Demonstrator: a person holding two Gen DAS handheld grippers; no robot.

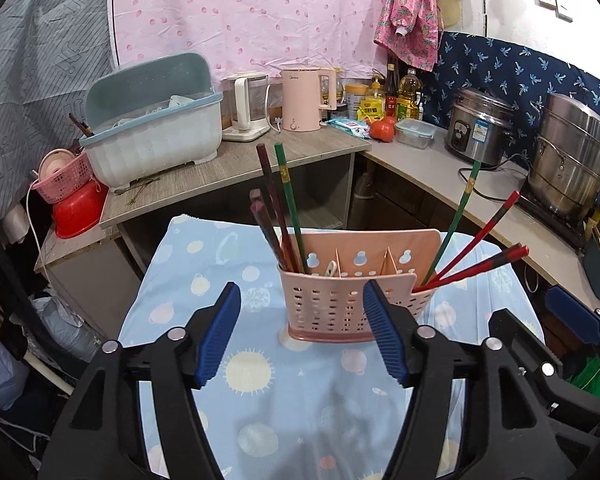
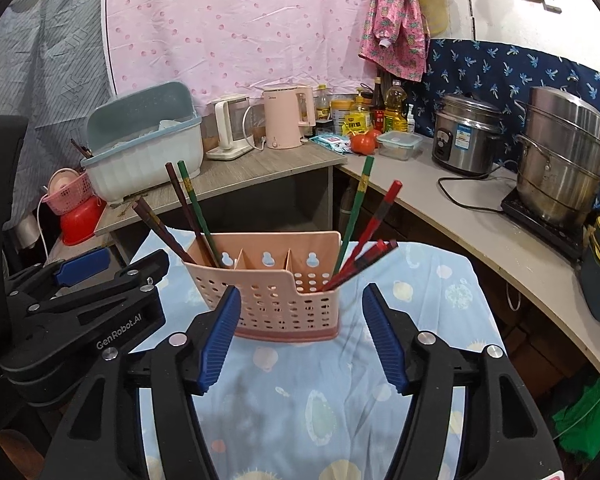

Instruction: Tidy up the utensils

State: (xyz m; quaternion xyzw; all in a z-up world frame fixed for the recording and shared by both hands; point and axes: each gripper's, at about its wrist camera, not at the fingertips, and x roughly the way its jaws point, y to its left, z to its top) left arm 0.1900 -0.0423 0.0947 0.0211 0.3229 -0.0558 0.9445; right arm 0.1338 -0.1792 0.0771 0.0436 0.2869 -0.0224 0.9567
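Note:
A pink perforated utensil holder stands upright on a table under a blue patterned cloth. Dark brown and green chopsticks lean out of its left compartment. Red-and-black ones plus a green one fan out of the right. A small pale item lies in the middle compartment. My left gripper hangs open just before the holder, its blue pads empty. My right gripper is likewise open and empty before the holder. Each gripper shows at the edge of the other's view.
Behind the table runs an L-shaped counter with a lidded dish rack, two kettles, bottles, a tomato, a rice cooker and a tall steel pot. A red basin and a pink basket sit at left.

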